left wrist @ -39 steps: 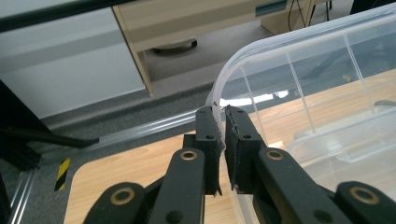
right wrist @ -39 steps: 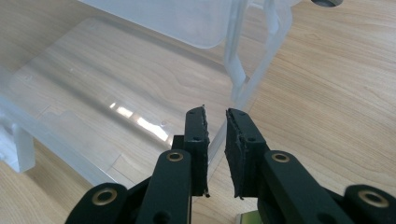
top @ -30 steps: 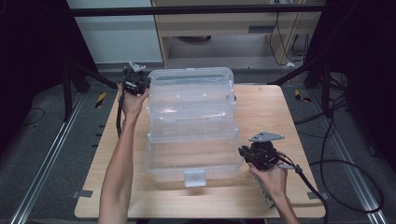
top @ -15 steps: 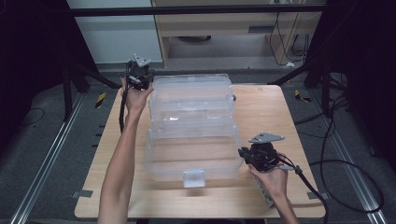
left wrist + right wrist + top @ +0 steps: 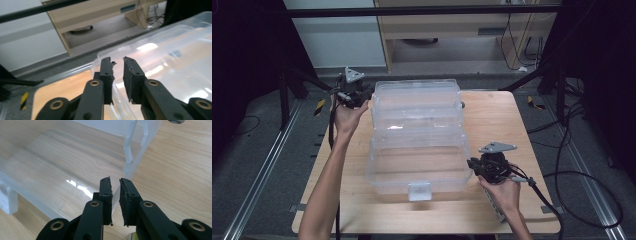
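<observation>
Lid now flat; left tool grip unclear.

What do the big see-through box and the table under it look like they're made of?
The box looks like clear, glossy plastic: the wood grain shows through its walls, and light glints on it. Its front latch seems frosted plastic too. The table looks like pale wood or wood-look laminate with a smooth matte finish and visible grain; which one, I cannot tell.

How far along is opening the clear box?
Done: clear box stands spread open, lid tipped back. In hand: right gripper pinches its near right rim; left gripper jaws have just been opening at the lid's far corner, rim between them. Left: release, withdraw.
</observation>
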Motion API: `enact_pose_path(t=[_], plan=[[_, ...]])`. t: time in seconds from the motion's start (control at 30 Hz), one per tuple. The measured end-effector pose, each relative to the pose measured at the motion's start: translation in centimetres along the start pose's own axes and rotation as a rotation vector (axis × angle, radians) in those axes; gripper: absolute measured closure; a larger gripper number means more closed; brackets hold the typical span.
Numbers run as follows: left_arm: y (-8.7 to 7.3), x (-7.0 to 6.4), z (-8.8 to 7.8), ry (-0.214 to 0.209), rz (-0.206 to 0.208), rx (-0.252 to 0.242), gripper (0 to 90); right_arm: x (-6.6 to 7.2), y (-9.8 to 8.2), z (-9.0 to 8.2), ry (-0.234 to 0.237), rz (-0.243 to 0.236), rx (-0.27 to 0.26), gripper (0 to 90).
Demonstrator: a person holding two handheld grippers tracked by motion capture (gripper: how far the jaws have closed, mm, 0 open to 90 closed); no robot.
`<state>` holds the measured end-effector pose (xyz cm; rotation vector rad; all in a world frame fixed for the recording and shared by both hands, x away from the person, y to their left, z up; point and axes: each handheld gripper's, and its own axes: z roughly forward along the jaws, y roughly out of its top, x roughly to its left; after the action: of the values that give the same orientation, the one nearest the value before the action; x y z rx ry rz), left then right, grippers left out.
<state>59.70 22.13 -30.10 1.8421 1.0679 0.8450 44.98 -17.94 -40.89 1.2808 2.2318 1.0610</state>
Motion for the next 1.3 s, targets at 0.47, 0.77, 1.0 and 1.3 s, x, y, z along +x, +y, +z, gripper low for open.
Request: enact_pose_path(t=[0.47,0.77,1.0,1.3], plan=[[-4.4,-1.1,-7.4,-0.047,0.012,-0.046,64.1,0.0,0.0,0.0,0.001,-0.001,0.001,80.2],[-7.4,-2.7,-9.5,-0.064,0.024,-0.003,58.9,0.0,0.0,0.0,0.001,0.001,0.001,80.2],[-9.2,-3.6,-10.0,-0.081,0.01,0.036,57.0,0.0,0.0,0.0,0.001,0.0,0.001,80.2],[-11.2,-4.5,-10.3,-0.074,0.028,0.087,55.9,0.0,0.0,0.0,0.002,-0.001,0.0,80.2]])
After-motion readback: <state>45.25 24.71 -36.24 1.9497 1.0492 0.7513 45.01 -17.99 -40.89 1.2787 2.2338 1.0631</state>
